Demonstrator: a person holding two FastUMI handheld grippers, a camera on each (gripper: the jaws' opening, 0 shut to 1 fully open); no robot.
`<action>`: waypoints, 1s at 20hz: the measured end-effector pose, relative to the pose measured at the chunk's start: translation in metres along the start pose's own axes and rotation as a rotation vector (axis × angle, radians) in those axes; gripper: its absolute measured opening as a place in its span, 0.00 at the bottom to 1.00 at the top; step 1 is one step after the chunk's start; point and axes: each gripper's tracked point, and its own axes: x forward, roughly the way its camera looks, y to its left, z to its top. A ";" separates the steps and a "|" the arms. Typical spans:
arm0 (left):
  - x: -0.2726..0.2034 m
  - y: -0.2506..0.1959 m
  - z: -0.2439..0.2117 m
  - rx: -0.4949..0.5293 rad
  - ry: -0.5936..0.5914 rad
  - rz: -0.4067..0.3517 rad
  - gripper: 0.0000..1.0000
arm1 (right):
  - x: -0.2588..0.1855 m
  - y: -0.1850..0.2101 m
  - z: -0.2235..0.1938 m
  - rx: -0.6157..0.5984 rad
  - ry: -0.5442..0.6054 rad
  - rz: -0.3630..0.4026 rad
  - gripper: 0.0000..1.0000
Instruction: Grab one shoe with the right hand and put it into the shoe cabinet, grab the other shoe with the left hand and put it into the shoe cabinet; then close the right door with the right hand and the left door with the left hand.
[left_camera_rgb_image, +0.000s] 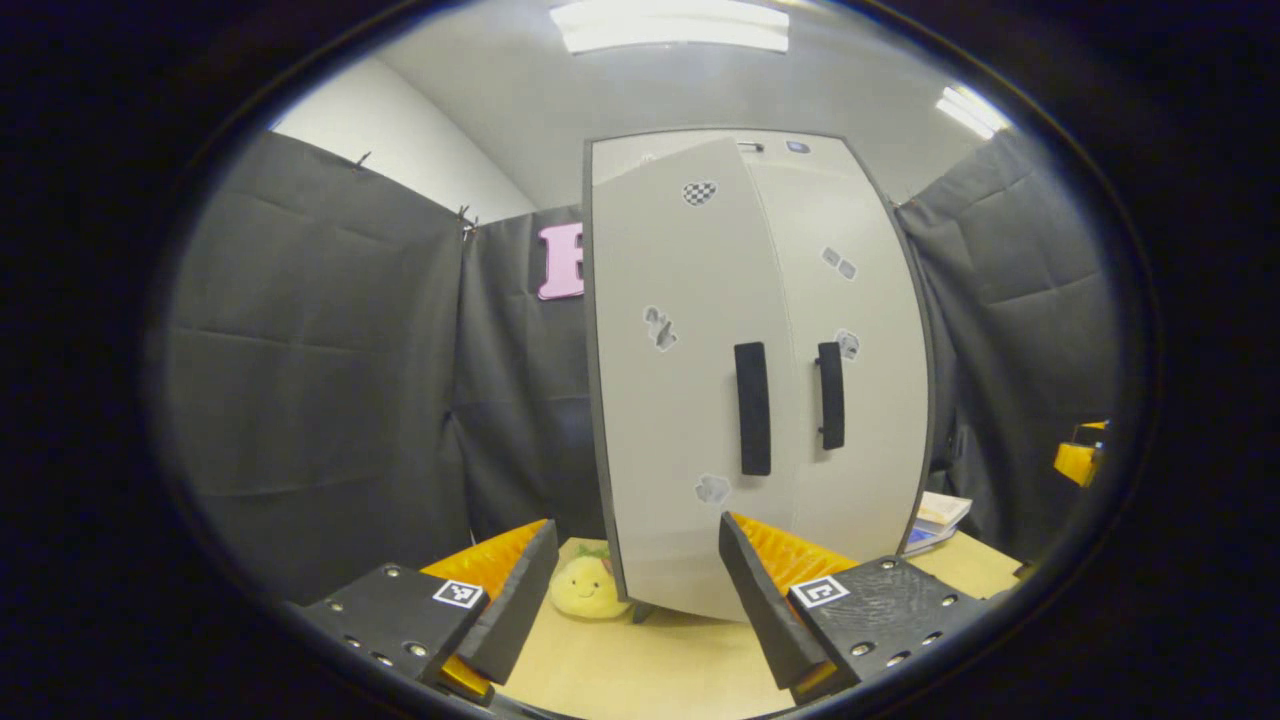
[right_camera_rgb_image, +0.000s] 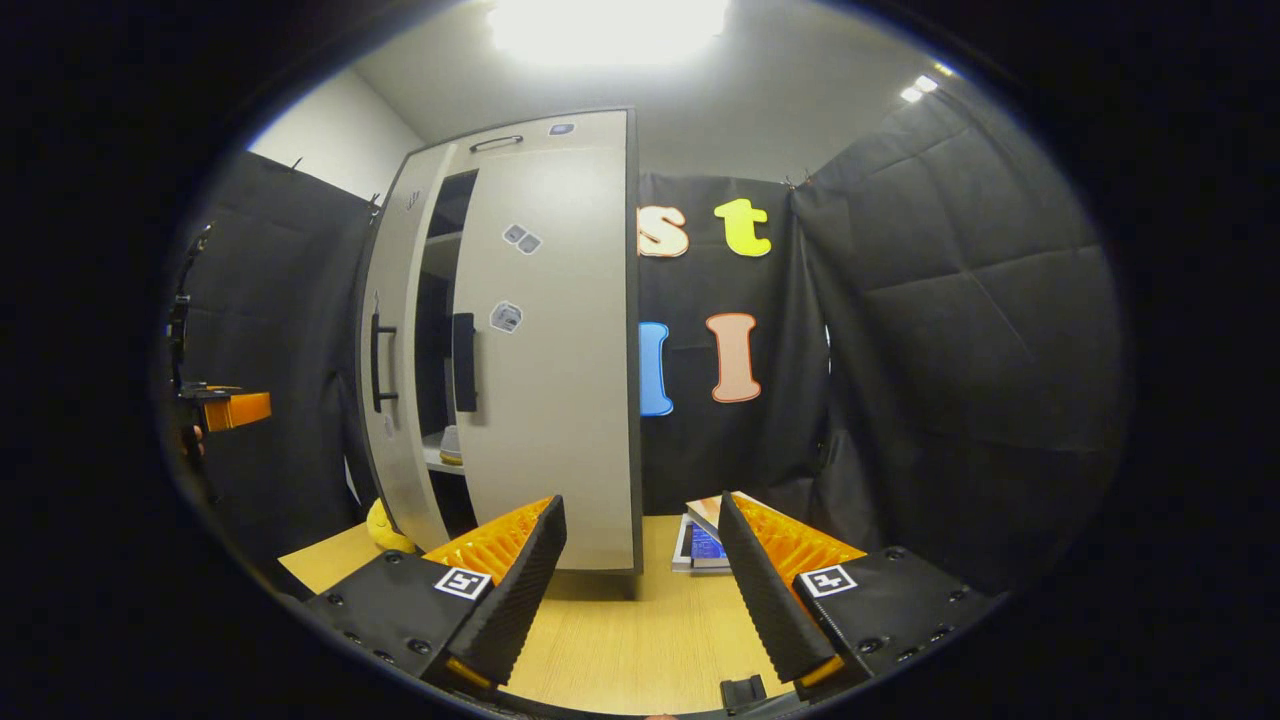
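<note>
Left gripper (left_camera_rgb_image: 640, 590) level, fingers wide, empty, facing left door (left_camera_rgb_image: 680, 380) ajar | right gripper (right_camera_rgb_image: 640, 580) same

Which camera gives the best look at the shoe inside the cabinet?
The right gripper view: through the gap between the doors, a shoe sits on a shelf inside the cabinet. In the left gripper view the left door covers that gap, hiding the inside.

There's a yellow plush toy (left_camera_rgb_image: 585, 587) sitting on the wooden table (left_camera_rgb_image: 640, 670), bottom center of the left gripper view. A small stack of books (right_camera_rgb_image: 700, 540) lies flat on the table, lower middle of the right gripper view, with ceiling lights (left_camera_rgb_image: 670, 25) glowing up top.
</note>
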 end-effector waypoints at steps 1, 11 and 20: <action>-0.006 0.004 0.000 -0.003 -0.001 -0.008 0.94 | -0.005 0.009 0.001 0.000 -0.003 0.003 0.92; -0.044 0.036 -0.016 0.028 0.003 -0.029 0.94 | -0.031 0.060 0.002 -0.001 -0.023 0.005 0.96; -0.046 0.046 -0.026 0.023 0.018 -0.046 0.94 | -0.034 0.071 0.010 -0.001 -0.046 -0.011 0.96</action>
